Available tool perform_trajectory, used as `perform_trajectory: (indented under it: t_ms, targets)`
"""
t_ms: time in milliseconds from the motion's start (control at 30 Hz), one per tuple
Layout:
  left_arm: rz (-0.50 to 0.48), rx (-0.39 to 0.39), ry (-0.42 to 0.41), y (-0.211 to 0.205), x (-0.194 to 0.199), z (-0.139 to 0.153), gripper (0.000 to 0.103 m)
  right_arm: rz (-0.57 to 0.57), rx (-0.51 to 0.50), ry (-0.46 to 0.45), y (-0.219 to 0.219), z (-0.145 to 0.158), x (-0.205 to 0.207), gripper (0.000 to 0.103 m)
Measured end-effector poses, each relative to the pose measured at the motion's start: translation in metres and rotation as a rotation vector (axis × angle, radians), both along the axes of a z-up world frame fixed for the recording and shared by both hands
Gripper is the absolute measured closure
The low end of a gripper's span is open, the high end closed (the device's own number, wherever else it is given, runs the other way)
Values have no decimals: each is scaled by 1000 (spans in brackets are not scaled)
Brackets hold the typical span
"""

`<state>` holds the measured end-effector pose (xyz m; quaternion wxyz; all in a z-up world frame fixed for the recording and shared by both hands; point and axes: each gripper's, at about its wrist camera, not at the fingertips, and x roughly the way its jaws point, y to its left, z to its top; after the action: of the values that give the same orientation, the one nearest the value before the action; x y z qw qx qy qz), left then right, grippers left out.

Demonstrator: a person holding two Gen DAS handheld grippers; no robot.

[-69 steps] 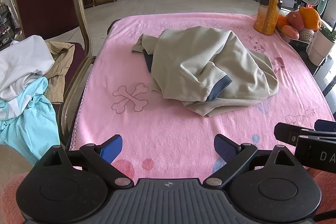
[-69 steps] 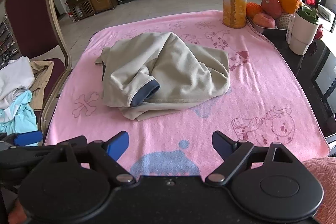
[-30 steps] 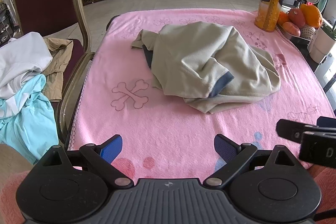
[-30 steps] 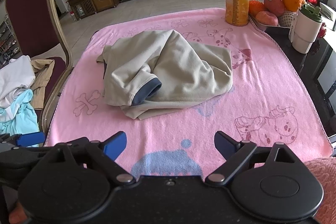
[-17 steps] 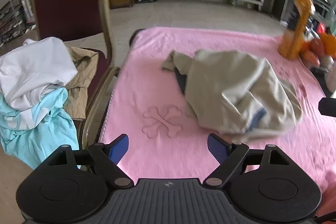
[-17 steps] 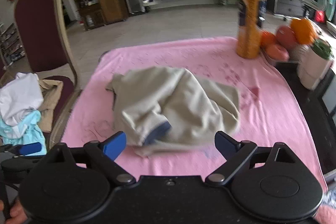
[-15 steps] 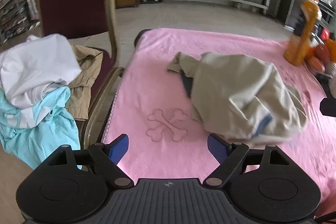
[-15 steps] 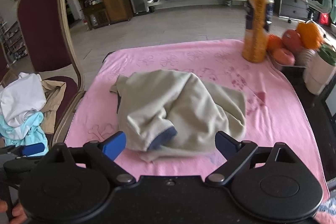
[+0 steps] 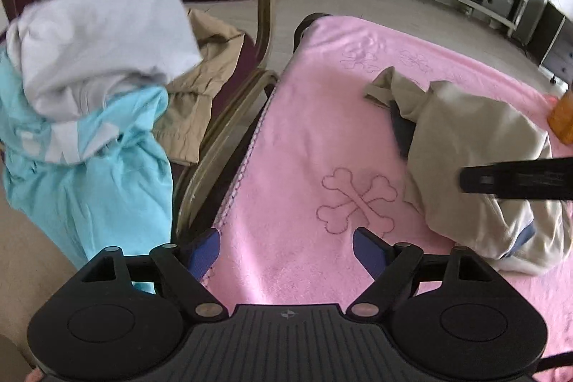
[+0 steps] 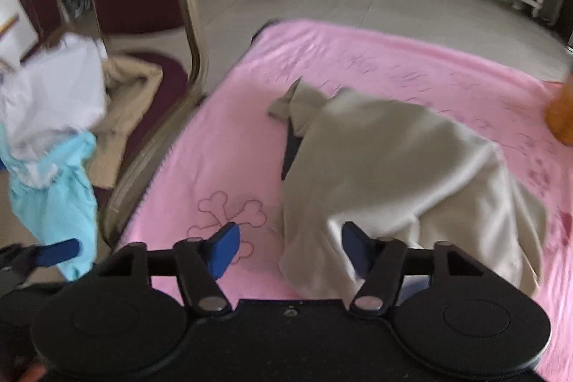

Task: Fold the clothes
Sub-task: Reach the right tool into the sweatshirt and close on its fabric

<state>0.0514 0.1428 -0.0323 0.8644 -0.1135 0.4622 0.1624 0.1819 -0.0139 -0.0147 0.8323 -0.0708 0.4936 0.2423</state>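
Observation:
A crumpled beige shirt with navy collar and cuff (image 9: 469, 145) (image 10: 386, 160) lies on the pink blanket (image 9: 322, 117) (image 10: 229, 145). My left gripper (image 9: 286, 249) is open and empty, low over the blanket's left edge, left of the shirt. My right gripper (image 10: 286, 247) is open, its right finger over the shirt's near edge, nothing held. One of the right gripper's fingers (image 9: 519, 179) crosses the left wrist view above the shirt.
A maroon chair with a gold frame (image 9: 265, 6) (image 10: 186, 6) stands left of the table. On its seat lies a pile of white (image 9: 100, 49), light blue (image 9: 89, 174) and tan (image 9: 200, 88) clothes. An orange bottle (image 10: 562, 117) stands at the far right.
Both grippers have swung left and moved forward. The right gripper now reaches the shirt's near edge. The chair and clothes pile have come nearer in both views.

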Motion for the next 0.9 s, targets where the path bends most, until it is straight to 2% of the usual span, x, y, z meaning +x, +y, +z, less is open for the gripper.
perform_trajectory:
  t_ms: [100,167,233,267,333,400,433,467,500,533,567,600,633,667,767,900]
  targets:
    - [2,-31,18,6,2,-6,21,-13,-105,27,20,-29,25,50]
    - [-3,-44,22,7,3,-8,21,-38,-172,50,25,-47,35,57]
    - [-9,-59,23,7,4,-10,21,-47,-208,69,29,-61,42,56]
    - [-12,-66,23,7,5,-11,21,-34,-193,73,30,-63,42,42]
    - [-16,-72,28,7,6,-13,21,-7,-175,70,36,-68,41,21]
    - [-18,-74,35,7,7,-15,21,15,-195,37,45,-72,37,23]
    - [-19,-74,39,6,7,-17,21,10,-214,22,48,-75,37,31]
    - [-18,-72,42,6,7,-18,21,-7,-229,11,50,-79,38,49]
    - [-18,-68,44,6,8,-18,21,-29,-244,1,51,-82,39,54]
    - [-18,-65,44,5,8,-19,21,-46,-245,-6,50,-81,40,79]
    - [-19,-60,41,5,9,-20,21,-59,-235,-11,49,-78,40,92]
    - [-21,-61,37,4,9,-21,21,-69,-222,-23,49,-71,41,92]
    - [-23,-66,31,4,8,-21,21,-74,-189,-34,46,-60,42,93]
    - [-22,-75,21,5,8,-21,21,-87,-121,-61,39,-35,43,93]
    - [2,-106,-47,10,2,-14,22,-143,134,-182,6,62,44,93]
    - [30,-100,-182,14,-12,4,22,-216,477,-341,-37,190,44,94]
